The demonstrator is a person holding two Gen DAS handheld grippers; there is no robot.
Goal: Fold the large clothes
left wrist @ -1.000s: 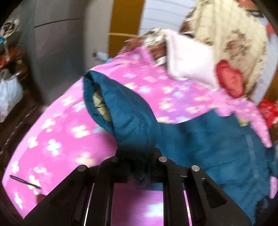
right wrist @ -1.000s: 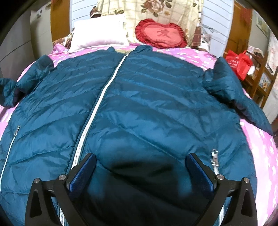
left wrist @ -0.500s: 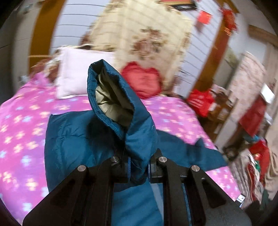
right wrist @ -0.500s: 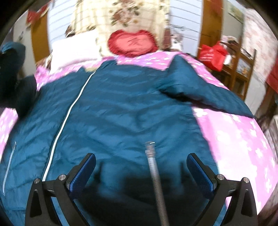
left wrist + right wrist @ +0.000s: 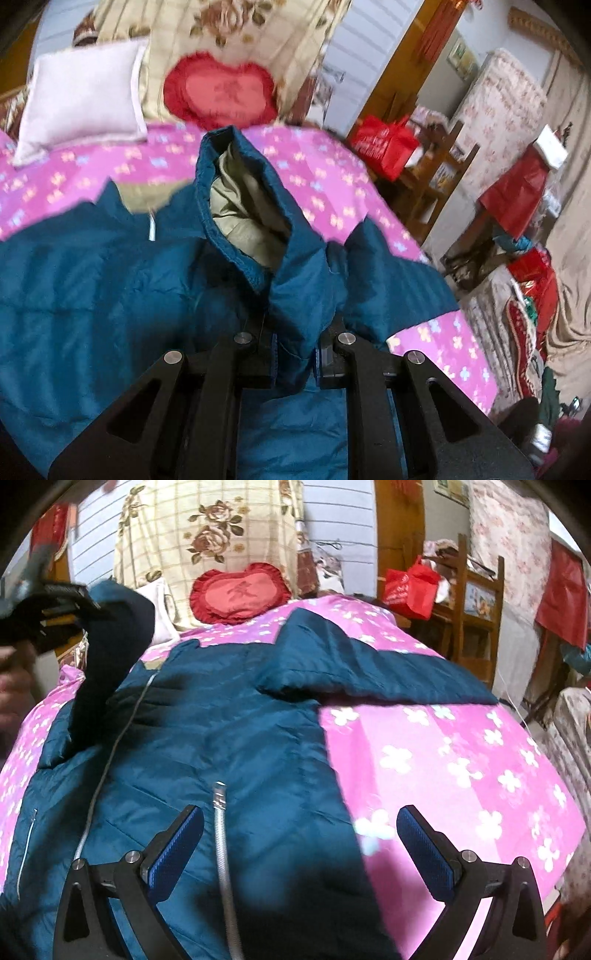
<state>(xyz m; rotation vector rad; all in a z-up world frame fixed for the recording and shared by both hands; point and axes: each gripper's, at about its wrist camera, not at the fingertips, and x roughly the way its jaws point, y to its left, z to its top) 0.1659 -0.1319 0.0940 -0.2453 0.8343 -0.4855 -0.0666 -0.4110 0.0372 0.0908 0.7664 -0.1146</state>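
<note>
Swung inward since a second ago, the left gripper (image 5: 295, 354) now carries the jacket's left sleeve (image 5: 258, 221) over the teal jacket (image 5: 92, 295) instead of out past the bed's edge. From the left wrist, its jaws are clamped tight on the sleeve just behind the cuff, whose pale lining gapes ahead of the fingers. Beyond lie a white pillow (image 5: 81, 96) and a red heart cushion (image 5: 221, 92); right of the gripper the pink bedspread (image 5: 443, 350) ends beside a red bag (image 5: 384, 144).

From the right wrist, the right gripper (image 5: 299, 845) stands wide open and empty above the jacket's hem, a silver zipper (image 5: 221, 834) between its blue pads (image 5: 177, 845). Open bedspread lies to its right; the other sleeve (image 5: 369, 672) lies flat ahead. The cushion's character is unreadable.
</note>
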